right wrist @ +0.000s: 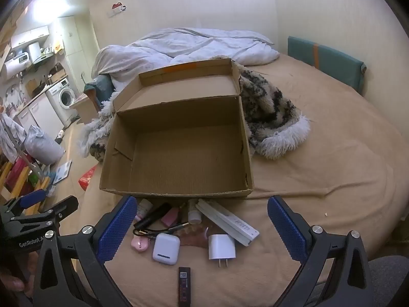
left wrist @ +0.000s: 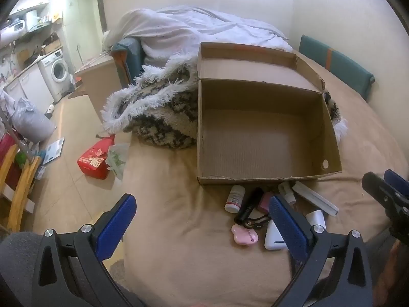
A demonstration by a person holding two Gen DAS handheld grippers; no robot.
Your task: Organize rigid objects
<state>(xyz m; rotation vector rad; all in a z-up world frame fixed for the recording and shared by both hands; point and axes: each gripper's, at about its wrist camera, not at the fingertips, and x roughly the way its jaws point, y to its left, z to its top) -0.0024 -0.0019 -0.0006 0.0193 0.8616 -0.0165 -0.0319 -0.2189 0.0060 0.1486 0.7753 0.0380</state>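
An empty cardboard box (left wrist: pixel 265 133) (right wrist: pixel 179 153) lies open on the tan bed, lid flap up behind. In front of it sits a cluster of small items: a white pill bottle (left wrist: pixel 234 198), a black flashlight (right wrist: pixel 153 215), a pink case (right wrist: pixel 139 244), a white earbud case (right wrist: pixel 166 248), a white charger plug (right wrist: pixel 221 247), a long white box (right wrist: pixel 227 221) and a black stick (right wrist: pixel 184 284). My left gripper (left wrist: pixel 202 220) hovers open, left of the cluster. Above the cluster, my right gripper (right wrist: pixel 202 220) is open too, with nothing held.
A furry black-and-white blanket (right wrist: pixel 271 117) and a white duvet (right wrist: pixel 194 43) lie behind the box. A teal cushion (right wrist: pixel 324 58) leans on the wall. Off the bed's left edge the floor holds a red package (left wrist: pixel 94 160), a wooden rack (left wrist: pixel 18 186) and a washing machine (left wrist: pixel 57 70).
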